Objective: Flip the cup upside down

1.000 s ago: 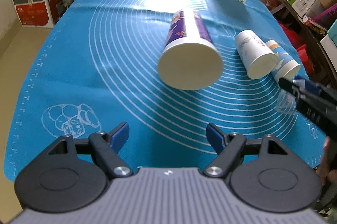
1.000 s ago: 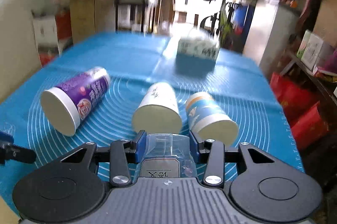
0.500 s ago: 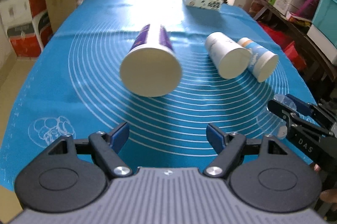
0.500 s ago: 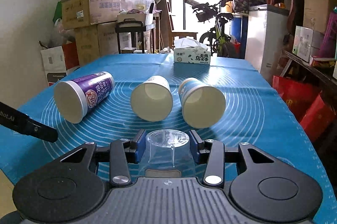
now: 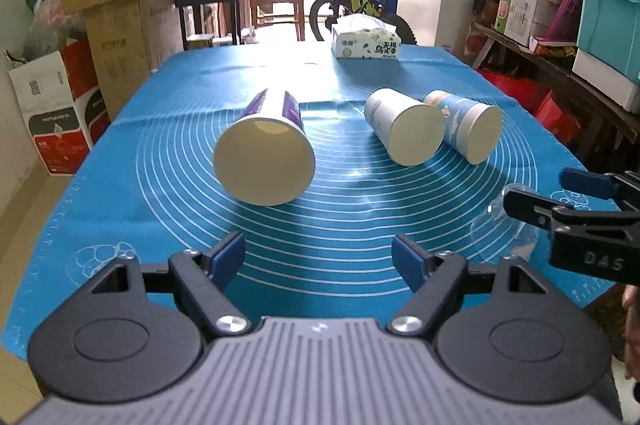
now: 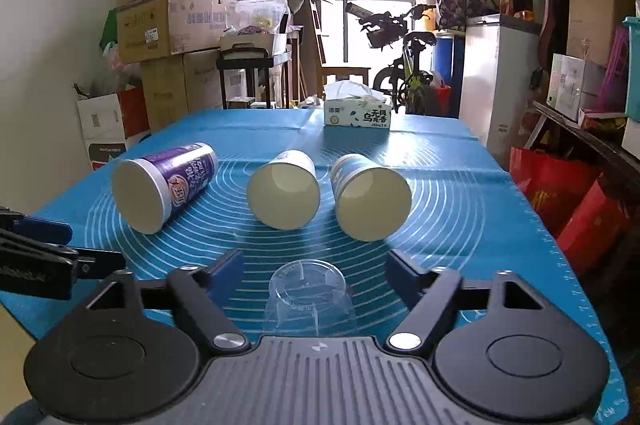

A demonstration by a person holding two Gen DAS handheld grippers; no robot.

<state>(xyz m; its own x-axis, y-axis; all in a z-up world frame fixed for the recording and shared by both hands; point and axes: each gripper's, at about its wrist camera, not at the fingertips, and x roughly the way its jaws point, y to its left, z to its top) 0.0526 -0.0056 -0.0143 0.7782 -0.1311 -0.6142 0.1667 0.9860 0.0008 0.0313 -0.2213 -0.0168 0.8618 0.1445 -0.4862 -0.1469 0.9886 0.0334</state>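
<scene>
The clear plastic cup [image 6: 310,299] stands upside down on the blue mat [image 6: 460,225] of the tabletop, between the right gripper [image 6: 312,267] jaws, which are spread wide and touch nothing. The left gripper [image 5: 320,255] jaws are also spread wide and empty; three paper cups [image 5: 264,155] lie on their sides beyond them.

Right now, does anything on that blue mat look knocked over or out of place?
Yes. Three paper cups lie on their sides with open mouths toward the cameras: the purple cup, the white cup and the blue-and-white cup. The clear plastic cup stands upside down between the open right gripper. Nothing looks spilled.
</scene>
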